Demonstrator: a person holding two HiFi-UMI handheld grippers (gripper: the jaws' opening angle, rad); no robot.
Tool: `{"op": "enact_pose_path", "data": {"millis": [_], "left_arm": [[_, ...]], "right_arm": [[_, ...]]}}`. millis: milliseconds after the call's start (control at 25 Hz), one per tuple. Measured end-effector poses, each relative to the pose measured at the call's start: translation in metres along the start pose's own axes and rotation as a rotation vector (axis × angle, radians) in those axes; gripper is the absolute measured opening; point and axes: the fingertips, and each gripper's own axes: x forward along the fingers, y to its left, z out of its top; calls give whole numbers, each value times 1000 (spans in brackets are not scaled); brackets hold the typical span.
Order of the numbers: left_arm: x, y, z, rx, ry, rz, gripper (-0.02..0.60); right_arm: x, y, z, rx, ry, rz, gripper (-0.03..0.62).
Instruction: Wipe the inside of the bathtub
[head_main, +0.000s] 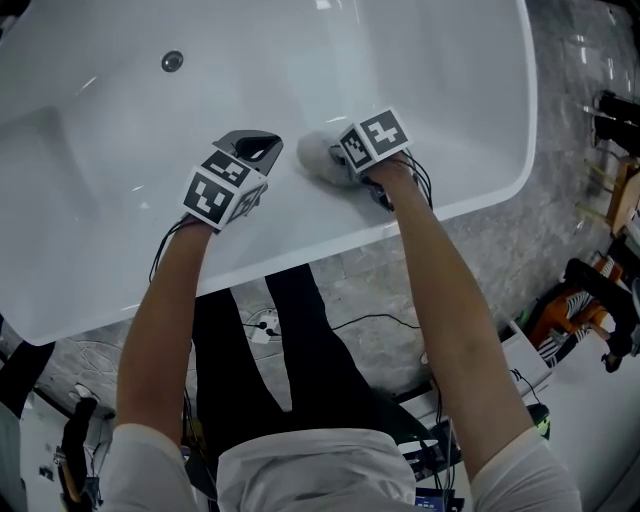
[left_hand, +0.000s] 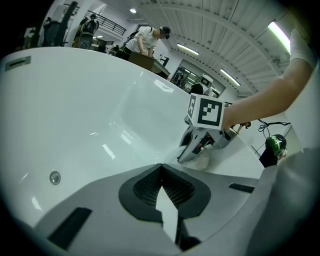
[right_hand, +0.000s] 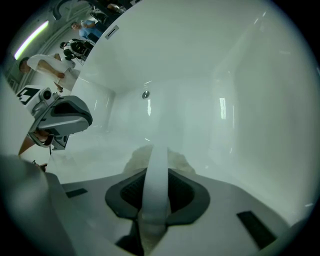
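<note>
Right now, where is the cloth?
In the head view the cloth sits in the right gripper, against the near inner wall of the bathtub, just right of the left gripper.

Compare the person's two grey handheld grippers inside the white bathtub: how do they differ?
The right gripper grips a pale crumpled cloth against the white bathtub; the left gripper is shut on nothing. The left gripper sits nearer the round metal fitting. Both carry marker cubes.
</note>
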Motion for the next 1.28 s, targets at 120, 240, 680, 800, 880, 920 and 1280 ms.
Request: {"op": "enact_pose_path", "data": {"millis": [120,240,680,800,880,920,1280], "left_arm": [[17,-6,5,11,4,-18,5],[30,-9,13,21,7,-36,5],[82,-34,50,60,19,-92,5],[87,-34,55,60,6,-96,5],[89,-33,58,67,-2,-97,5],[90,-32,60,71,-3,-98,5],[87,-16,37,87,7,-88,5]], "right_arm": [[-5,-28,-8,-14,17,-28,94],[-13,-52,-11,-6,25,-47,94],[-38,-116,-23,0,40,-85,94],[-41,-127,-26,-2,49,-105,94],[-45,-137,-28,1,53,-123,94],[-47,-143,-28,3,54,-133,94],[-50,-185,-44,-22,97,-227,94]]}}
